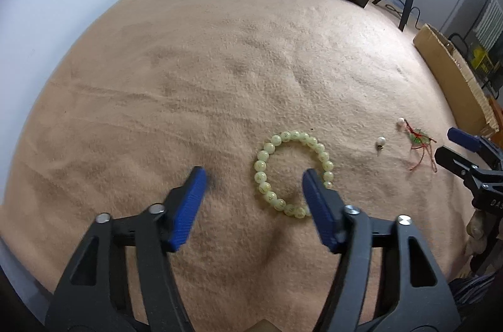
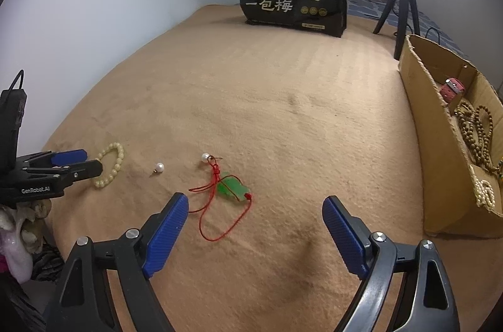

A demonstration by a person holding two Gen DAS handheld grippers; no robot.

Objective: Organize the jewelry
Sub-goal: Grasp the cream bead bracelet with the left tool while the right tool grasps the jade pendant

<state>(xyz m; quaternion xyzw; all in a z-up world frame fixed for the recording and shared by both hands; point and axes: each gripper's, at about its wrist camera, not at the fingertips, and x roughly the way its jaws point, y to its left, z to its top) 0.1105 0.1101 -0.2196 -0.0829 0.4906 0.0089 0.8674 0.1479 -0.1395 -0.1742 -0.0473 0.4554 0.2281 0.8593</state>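
A pale green bead bracelet [image 1: 295,134] lies on the tan blanket [image 1: 220,64]. My left gripper [image 1: 254,174] stands open low over it: the bracelet's left arc lies between the blue pads, untouched, and the right finger [image 1: 317,203] hides part of its lower right side. Ahead of my open right gripper [image 2: 255,200] lies a green pendant [image 2: 232,189] on a red cord, close to the left finger [image 2: 169,225]. Two loose pearl pieces [image 2: 159,167] [image 2: 205,157] rest between bracelet [image 2: 118,154] and pendant. The left gripper [image 2: 92,161] shows at that view's left edge.
A cardboard box [image 2: 418,112] at the right holds brown bead strands, a white bead string and a small red item. A black printed bag [image 2: 292,2] stands at the back, beside a ring light's tripod [image 2: 405,5]. A wall runs along the left.
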